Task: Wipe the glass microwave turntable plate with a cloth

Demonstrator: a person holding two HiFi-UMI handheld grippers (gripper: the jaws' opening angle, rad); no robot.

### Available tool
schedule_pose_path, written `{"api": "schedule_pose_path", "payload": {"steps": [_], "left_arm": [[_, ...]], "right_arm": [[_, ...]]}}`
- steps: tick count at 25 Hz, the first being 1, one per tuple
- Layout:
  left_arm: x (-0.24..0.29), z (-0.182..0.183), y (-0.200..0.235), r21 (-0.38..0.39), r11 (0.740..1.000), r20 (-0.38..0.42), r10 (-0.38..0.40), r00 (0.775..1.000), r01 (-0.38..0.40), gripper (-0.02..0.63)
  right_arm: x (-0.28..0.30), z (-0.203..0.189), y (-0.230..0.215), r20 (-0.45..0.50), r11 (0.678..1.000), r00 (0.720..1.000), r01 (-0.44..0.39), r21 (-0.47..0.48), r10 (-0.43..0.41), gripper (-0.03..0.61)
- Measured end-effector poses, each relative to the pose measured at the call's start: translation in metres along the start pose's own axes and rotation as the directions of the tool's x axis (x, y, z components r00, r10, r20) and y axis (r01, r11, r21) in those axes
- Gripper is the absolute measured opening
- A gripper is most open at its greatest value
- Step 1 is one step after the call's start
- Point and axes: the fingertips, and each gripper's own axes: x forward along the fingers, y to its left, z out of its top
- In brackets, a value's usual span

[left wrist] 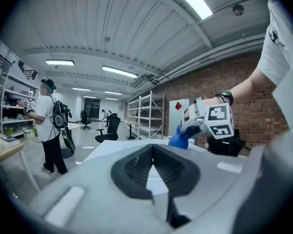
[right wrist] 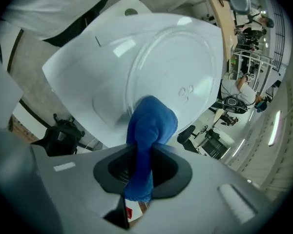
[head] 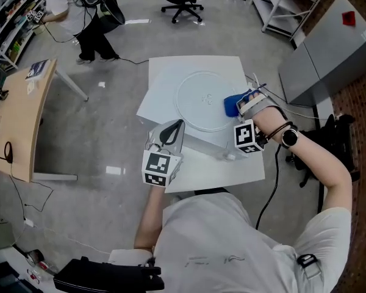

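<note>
In the head view, one white table (head: 165, 81) is carrying one glass turntable plate (head: 202, 99), and one blue cloth (head: 232, 105) is lying against the plate's 3 o'clock rim. There are two grippers. The right gripper (head: 240, 104) is reaching in from 4 o'clock. The left gripper (head: 176, 127) is hanging at the plate's 7 o'clock, off the glass.

In the left gripper view, the left gripper (left wrist: 153, 152) is pinching its jaws together at the tips, with nothing between them. Past them at 2 o'clock, the right gripper (left wrist: 191, 129) is carrying the cloth (left wrist: 177, 140) over the table (left wrist: 115, 149). One person (left wrist: 51, 126) is standing at 9 o'clock.

In the right gripper view, the right gripper (right wrist: 147, 149) is clamping its jaws on the cloth (right wrist: 150, 126). The bunched free end is pressing on the plate (right wrist: 178, 65) at the plate's 6 o'clock rim. The table (right wrist: 83, 74) is spreading around it.
</note>
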Motion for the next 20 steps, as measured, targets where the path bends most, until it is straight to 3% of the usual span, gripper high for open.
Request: {"api": "schedule_pose_path", "payload": {"steps": [11, 20], "left_arm": [[-0.003, 0.007, 0.004, -0.003, 0.999, -0.025, 0.037, 0.999, -0.037, 0.002], [-0.011, 0.002, 0.018, -0.018, 0.995, -0.058, 0.099, 0.993, -0.100, 0.002]], "right_arm": [[-0.046, 0.078, -0.057, 0.183, 0.989, 0.974, 0.142, -0.044, -0.132, 0.066], [-0.013, 0.095, -0.140, 0.211, 0.978, 0.957, 0.206, -0.002, -0.201, 0.066]]}}
